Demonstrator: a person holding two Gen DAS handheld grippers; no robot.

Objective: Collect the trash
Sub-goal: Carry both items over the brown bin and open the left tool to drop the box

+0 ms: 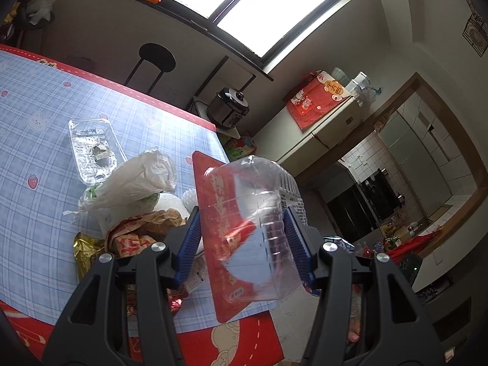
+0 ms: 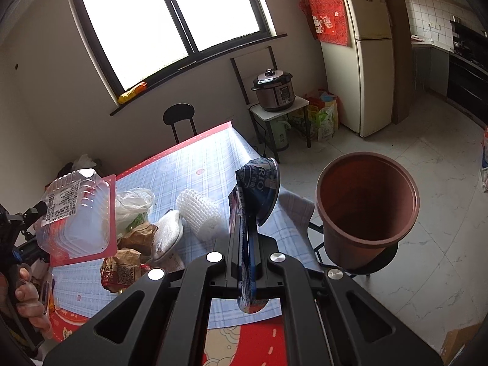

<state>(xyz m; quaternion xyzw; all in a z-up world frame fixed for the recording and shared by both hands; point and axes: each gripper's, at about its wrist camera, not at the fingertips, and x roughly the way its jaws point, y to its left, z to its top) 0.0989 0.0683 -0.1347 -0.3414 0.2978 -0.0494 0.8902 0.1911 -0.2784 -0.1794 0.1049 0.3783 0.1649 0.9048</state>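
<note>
Trash aloft: left tool [image 1: 244, 238] clamps a clear clamshell [image 1: 244, 213]; right tool [image 2: 247, 262] pinches a flattened can [image 2: 256, 195]; only its view shows the brown bin [image 2: 366, 207].

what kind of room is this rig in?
Most likely a home dining area beside a kitchen: a table with a checked cloth, a fridge, a pressure cooker on a small stand, and tiled kitchen counters through the doorway.

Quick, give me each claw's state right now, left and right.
Left claw: closed on the clear plastic container with the red lid.
Right claw: shut on the flattened blue wrapper.
</note>
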